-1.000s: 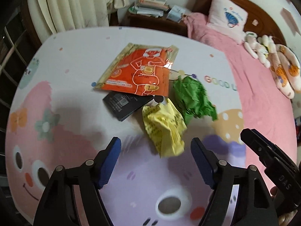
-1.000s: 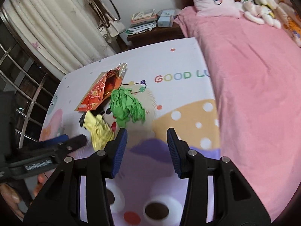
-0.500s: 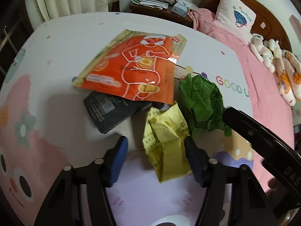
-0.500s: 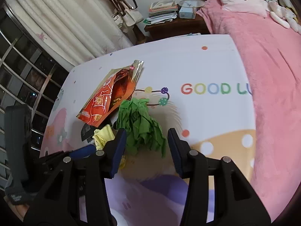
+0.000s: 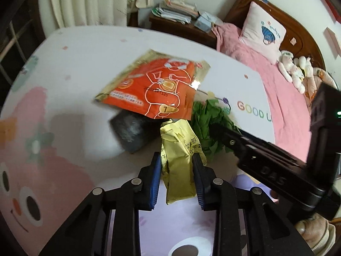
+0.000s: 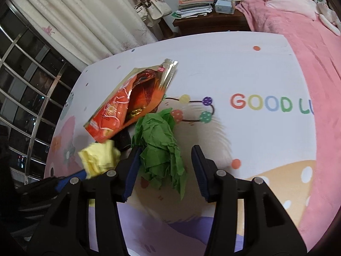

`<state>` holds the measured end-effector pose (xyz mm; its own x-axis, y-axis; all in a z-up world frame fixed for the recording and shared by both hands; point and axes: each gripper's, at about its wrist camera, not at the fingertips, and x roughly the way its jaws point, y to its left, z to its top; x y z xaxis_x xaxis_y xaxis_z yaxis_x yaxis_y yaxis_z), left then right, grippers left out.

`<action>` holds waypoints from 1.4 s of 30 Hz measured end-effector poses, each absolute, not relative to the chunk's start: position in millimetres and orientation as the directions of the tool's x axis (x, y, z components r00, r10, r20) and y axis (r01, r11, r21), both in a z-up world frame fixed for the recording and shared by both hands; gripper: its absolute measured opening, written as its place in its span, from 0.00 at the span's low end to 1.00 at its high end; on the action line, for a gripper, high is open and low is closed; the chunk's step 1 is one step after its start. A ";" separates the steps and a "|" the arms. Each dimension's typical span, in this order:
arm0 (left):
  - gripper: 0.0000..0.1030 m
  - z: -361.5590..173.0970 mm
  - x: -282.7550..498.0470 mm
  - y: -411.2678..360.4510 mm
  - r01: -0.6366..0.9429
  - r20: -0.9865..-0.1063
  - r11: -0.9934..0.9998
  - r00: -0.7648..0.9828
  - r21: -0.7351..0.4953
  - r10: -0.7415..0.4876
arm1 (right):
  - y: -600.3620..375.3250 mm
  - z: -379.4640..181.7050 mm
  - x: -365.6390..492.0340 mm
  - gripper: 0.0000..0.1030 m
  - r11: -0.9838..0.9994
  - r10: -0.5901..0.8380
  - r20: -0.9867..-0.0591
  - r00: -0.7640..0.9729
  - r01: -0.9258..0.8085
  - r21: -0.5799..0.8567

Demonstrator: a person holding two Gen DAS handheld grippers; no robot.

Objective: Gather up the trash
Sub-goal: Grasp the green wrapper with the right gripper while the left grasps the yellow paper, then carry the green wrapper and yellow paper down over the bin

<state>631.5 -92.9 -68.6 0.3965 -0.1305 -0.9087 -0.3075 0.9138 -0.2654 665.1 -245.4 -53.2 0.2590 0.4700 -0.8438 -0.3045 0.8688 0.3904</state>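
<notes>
A crumpled yellow paper [image 5: 177, 149] lies on the cartoon-print sheet [image 5: 64, 74]. My left gripper [image 5: 177, 170] straddles it, its jaws closing, and both blue pads touch the paper's sides. A crumpled green paper [image 6: 159, 145] lies just to its right, between the fingers of my right gripper [image 6: 166, 160]. Those jaws are opening: the left pad brushes the paper and the right pad stands apart. Behind both papers lie an orange foil pouch [image 5: 157, 89] and a black packet [image 5: 132, 132] half under it. In the left wrist view the right gripper's finger [image 5: 223, 132] crosses the green paper [image 5: 213, 115].
A pink blanket [image 5: 277, 98] covers the bed on the right, with a pillow [image 5: 264, 32] and soft toys at its head. A nightstand with stacked papers [image 5: 177, 10] and a curtain [image 6: 85, 21] stand beyond the sheet's far edge. A person's hand [image 5: 313, 234] grips the right tool.
The left gripper has come down over the yellow paper and its jaws have narrowed onto it. The right gripper has moved in and down until the green paper sits between its fingers.
</notes>
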 end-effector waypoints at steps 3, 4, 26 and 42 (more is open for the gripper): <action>0.27 -56.0 623.1 -85.3 -0.321 -0.909 0.916 0.406 -0.242 -0.098 | -238.2 -58.5 665.2 0.45 0.864 0.477 -0.846 0.238 -0.304 0.402; 0.27 -52.2 620.1 -83.7 -0.323 -0.907 0.916 0.410 -0.237 -0.090 | -235.6 -59.6 664.6 0.44 0.864 0.478 -0.844 0.242 -0.303 0.402; 0.27 54.5 451.9 -32.4 -0.213 -0.849 0.956 0.525 -0.202 -0.062 | -234.7 36.0 483.9 0.26 0.871 0.483 -0.800 0.357 -0.287 0.398; 0.27 102.3 223.7 25.2 0.016 -0.813 0.992 0.571 -0.123 -0.110 | -169.0 109.8 249.8 0.22 0.908 0.418 -0.782 0.462 -0.215 0.358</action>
<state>223.7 25.2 102.3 0.5714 -0.1097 -0.8133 0.0161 0.9923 -0.1226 249.8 -169.0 109.8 0.4619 0.4179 -0.7823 -0.2154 0.9085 0.3582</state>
